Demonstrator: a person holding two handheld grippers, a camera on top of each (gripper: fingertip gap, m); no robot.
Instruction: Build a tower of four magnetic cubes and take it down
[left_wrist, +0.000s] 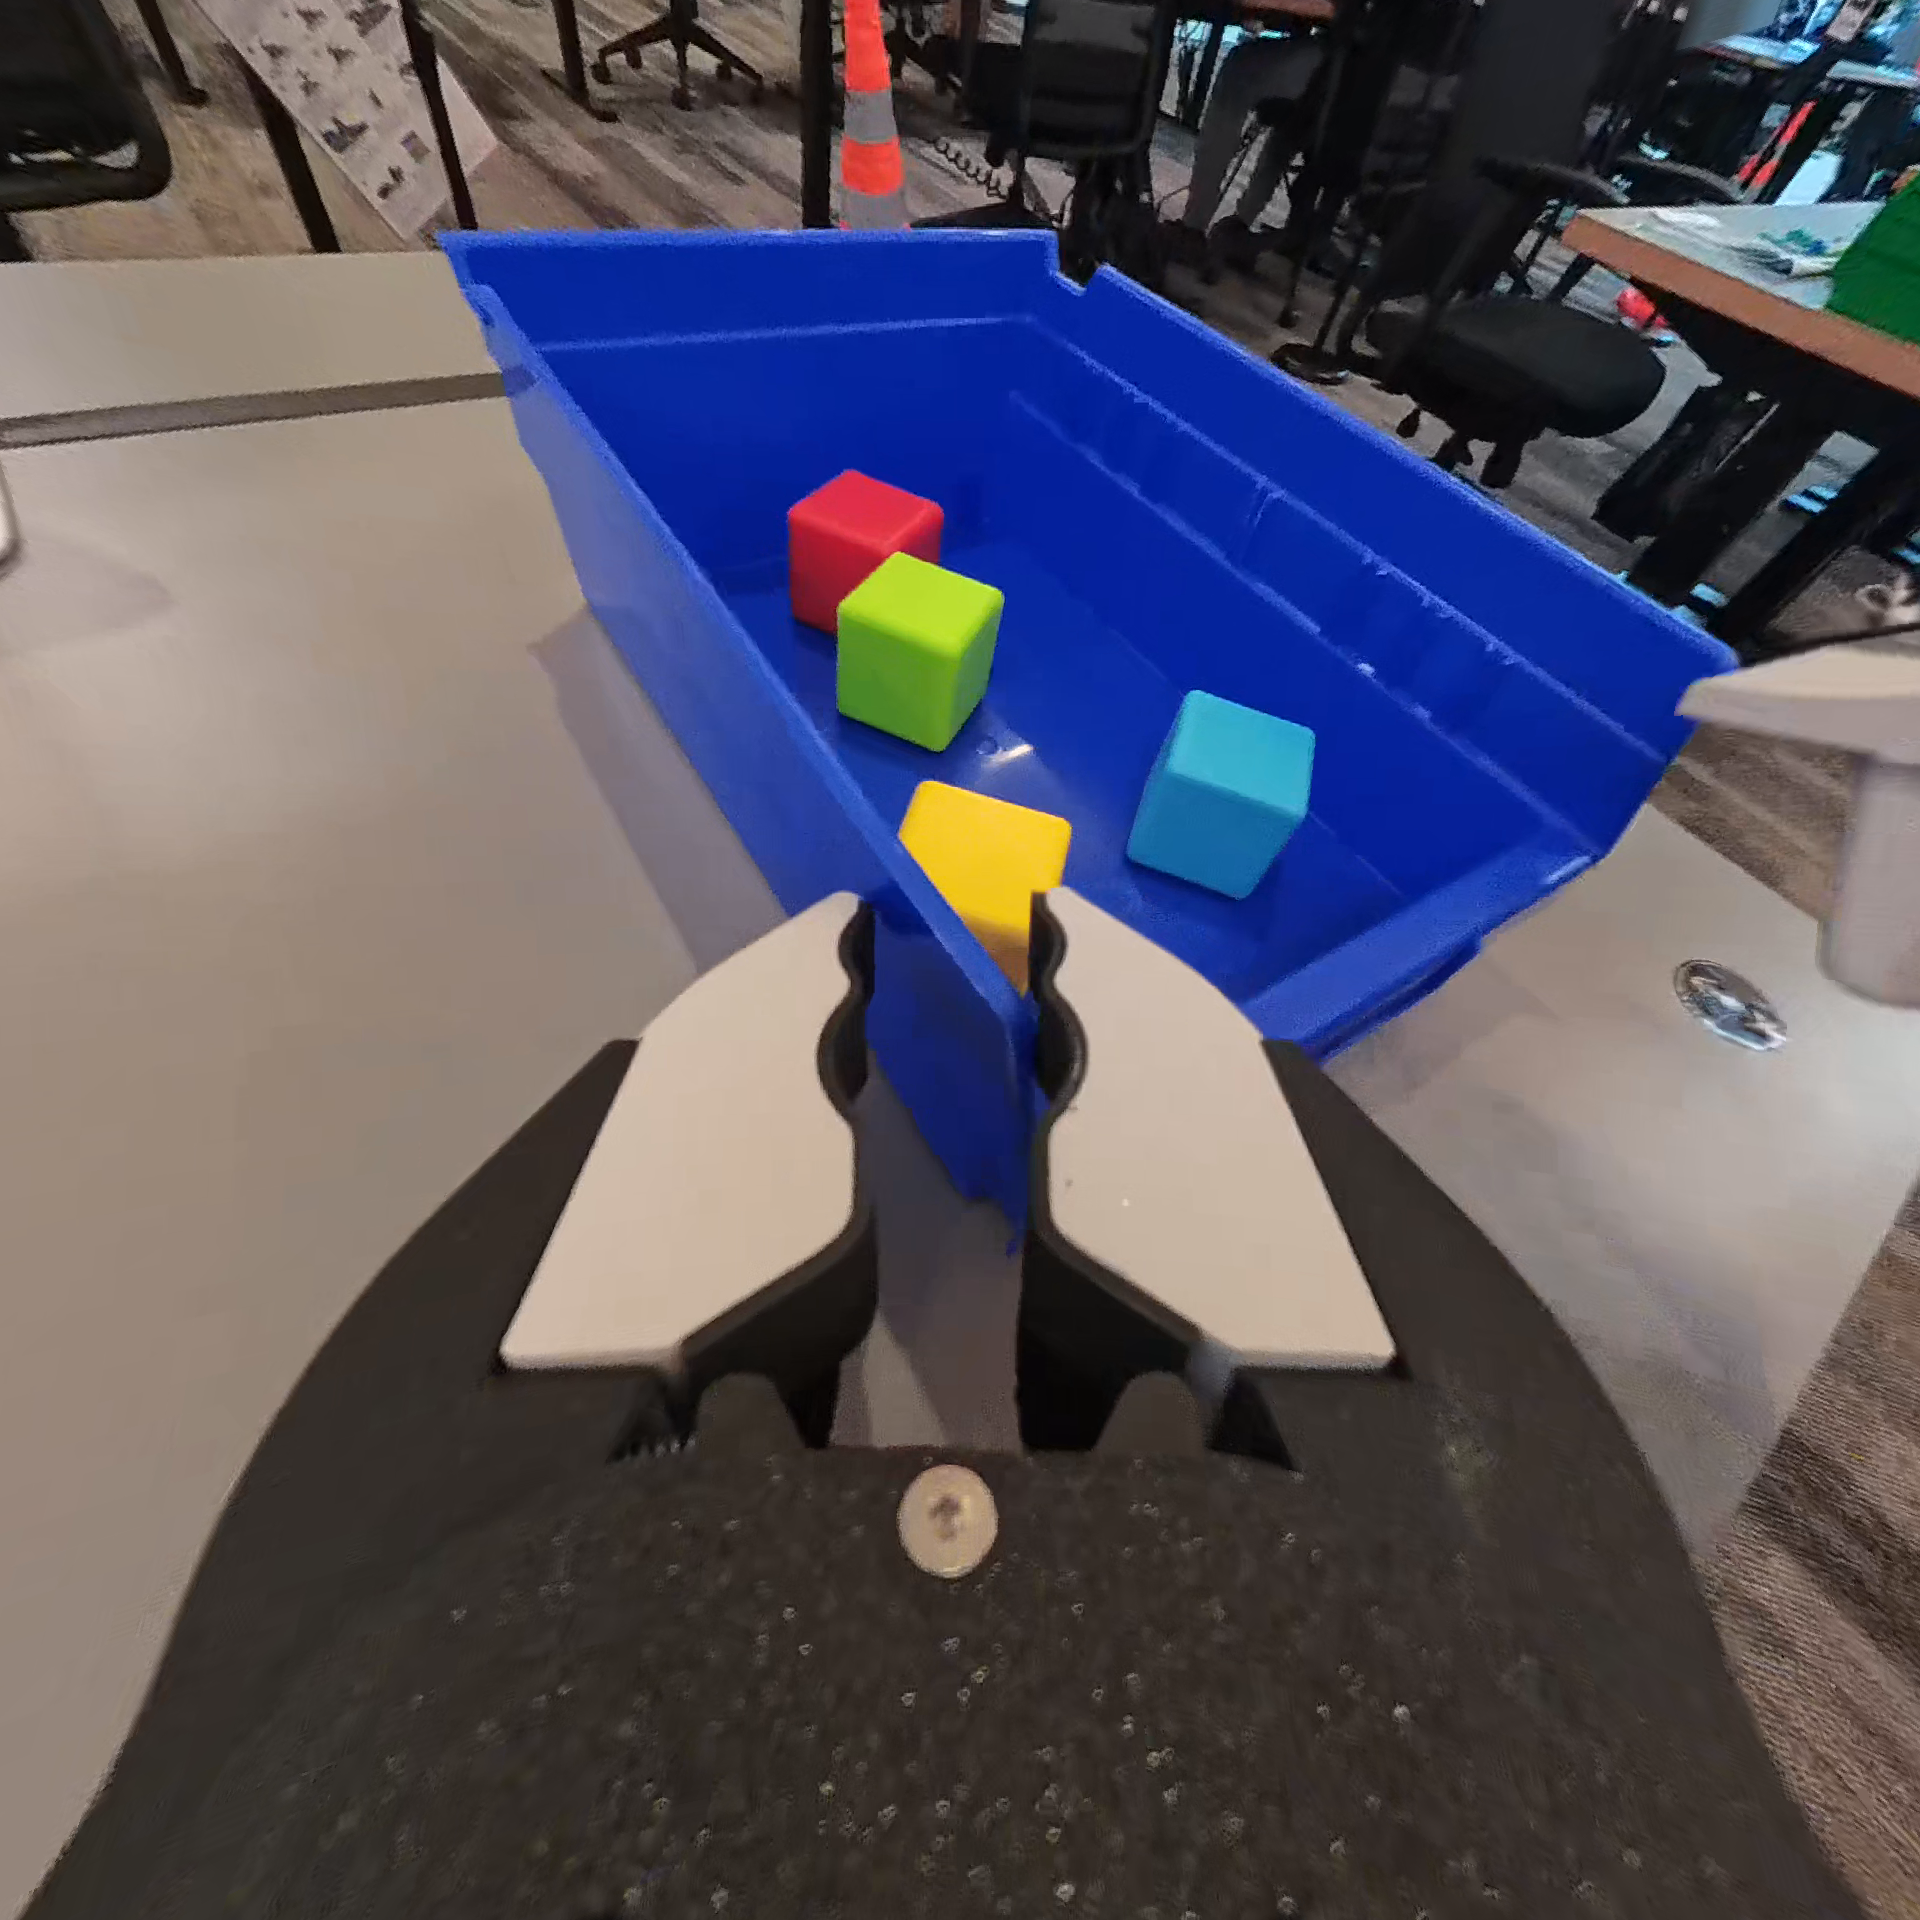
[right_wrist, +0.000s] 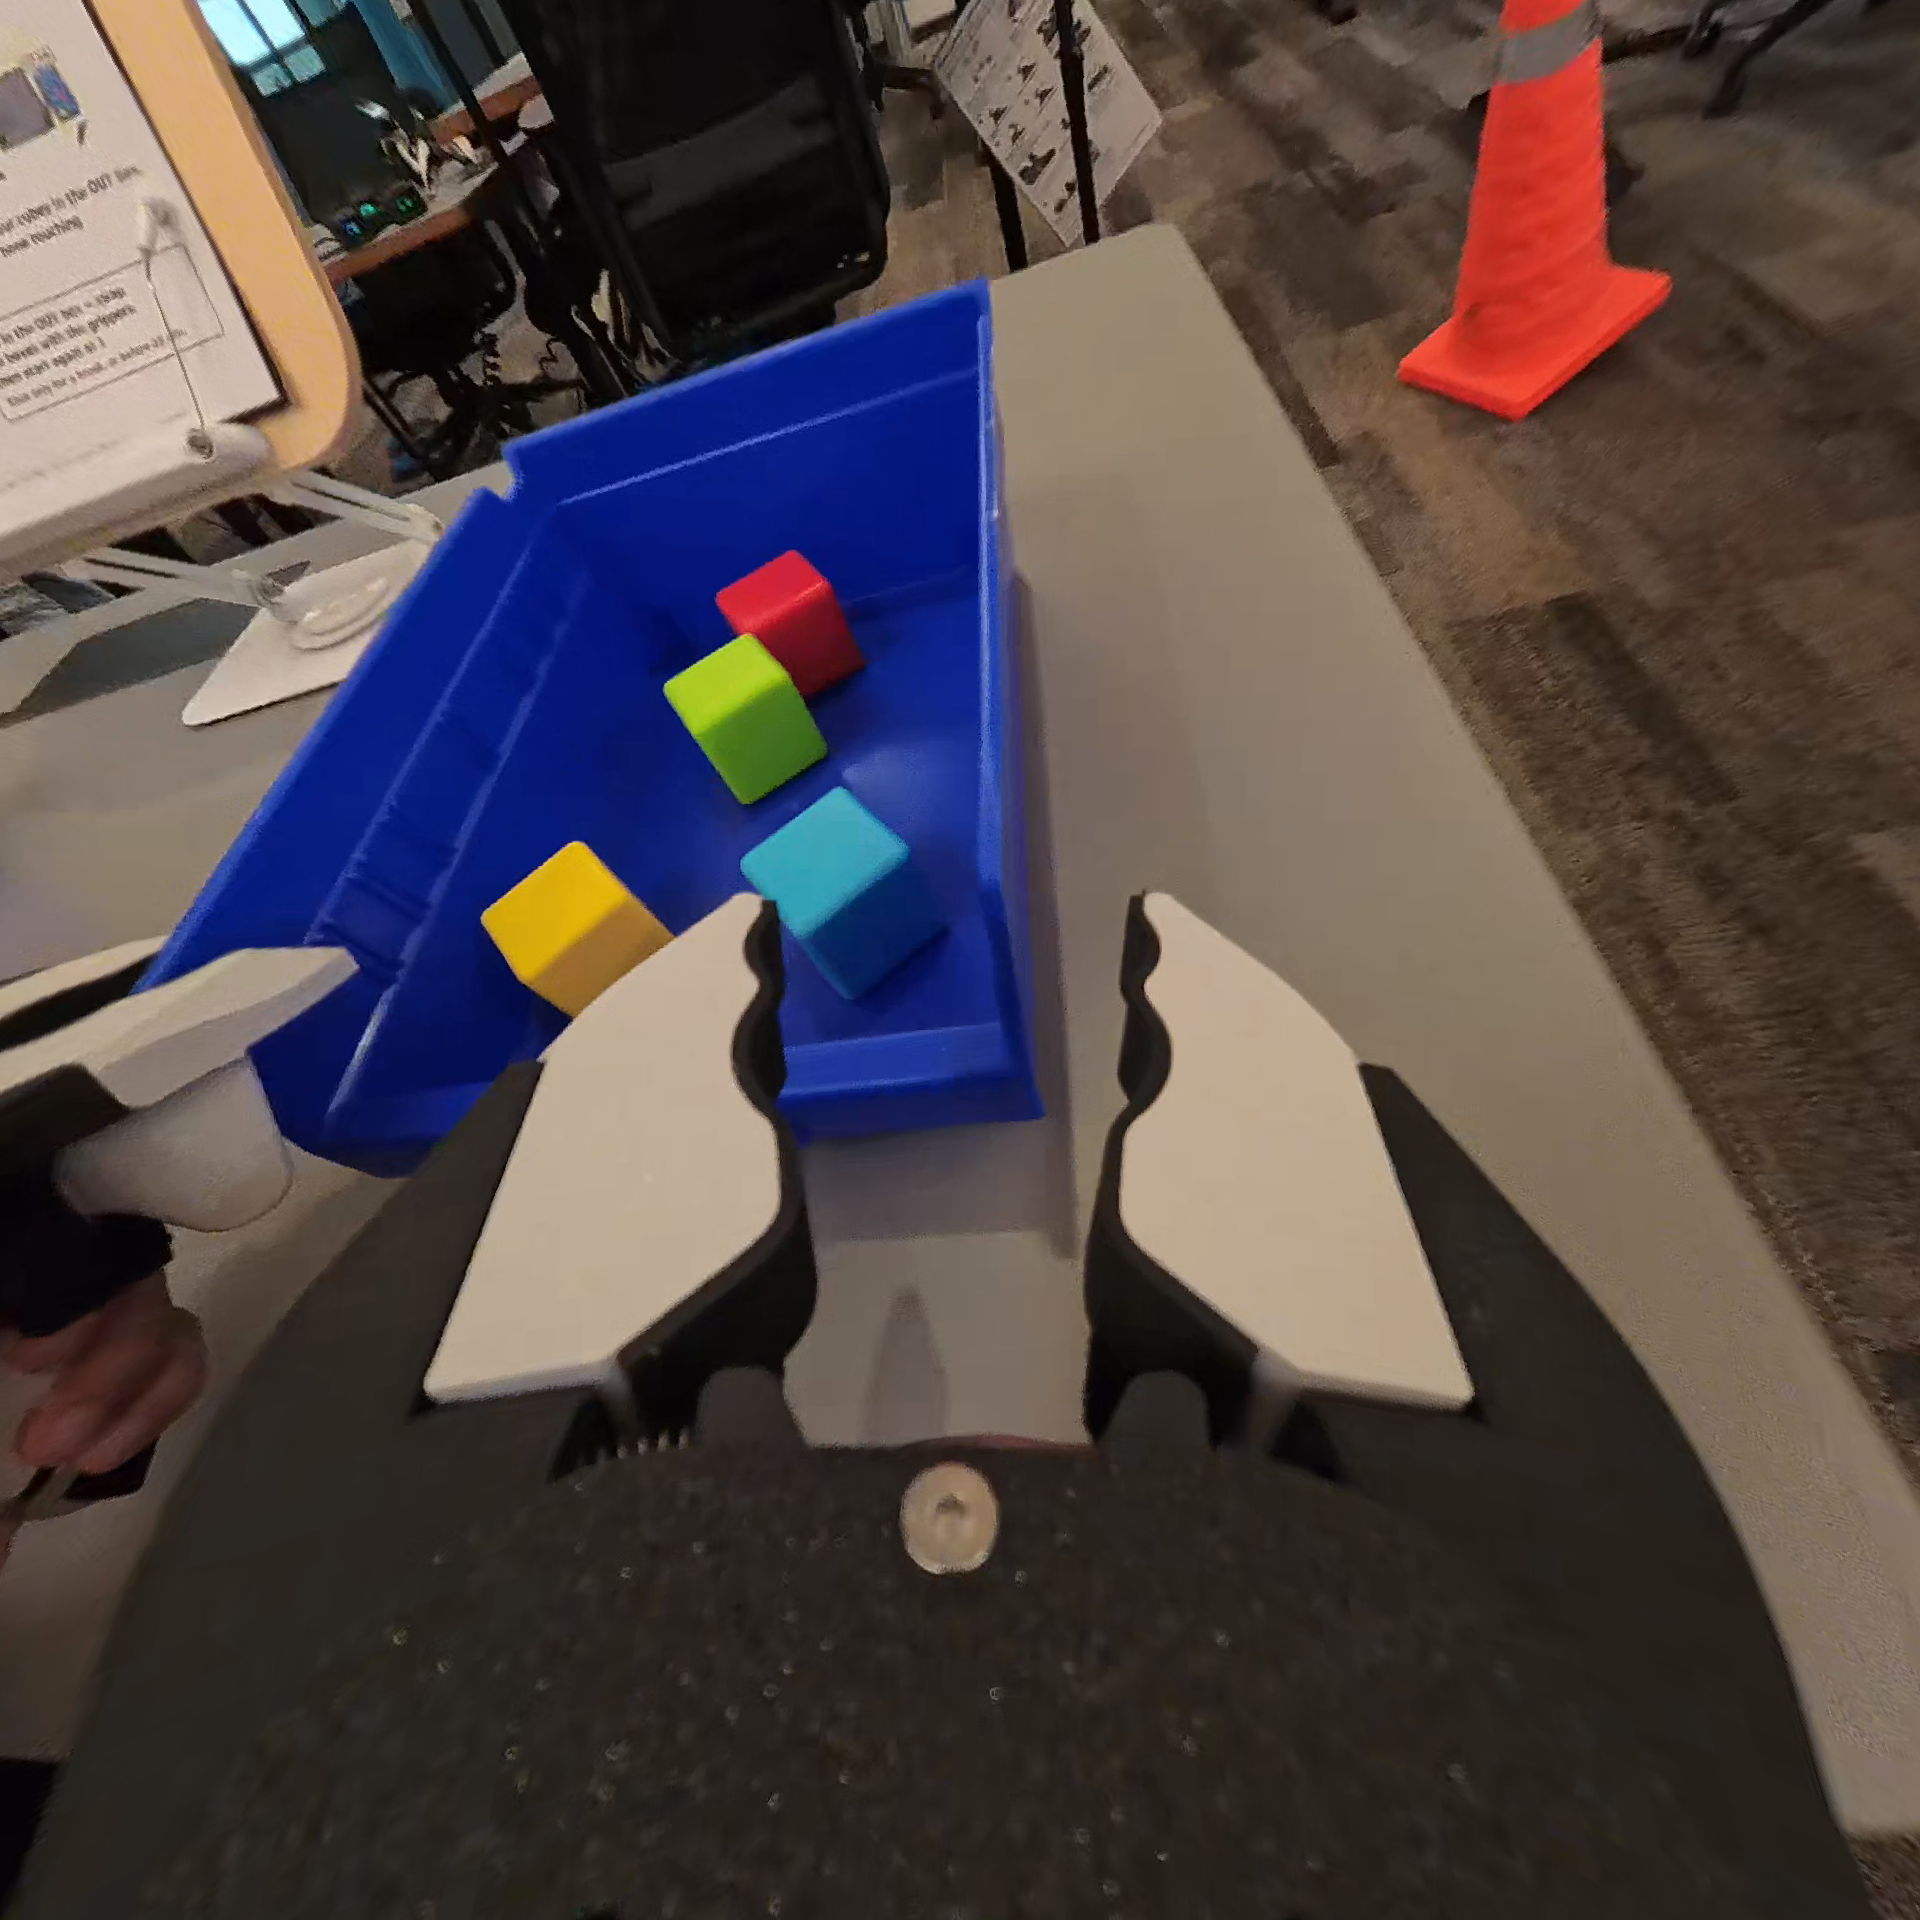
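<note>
Right wrist view: four cubes loose in blue bin (right_wrist: 914, 436) on table (right_wrist: 1195, 623), red cube (right_wrist: 795, 618) perhaps touching green cube (right_wrist: 746, 719). No tower yet. Right gripper (right_wrist: 951, 925) wide, empty; left gripper (left_wrist: 948, 914) narrow, empty.

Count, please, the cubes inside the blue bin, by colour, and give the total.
red cube: 1
green cube: 1
light blue cube: 1
yellow cube: 1
Total: 4 cubes, all in the blue bin.
</note>
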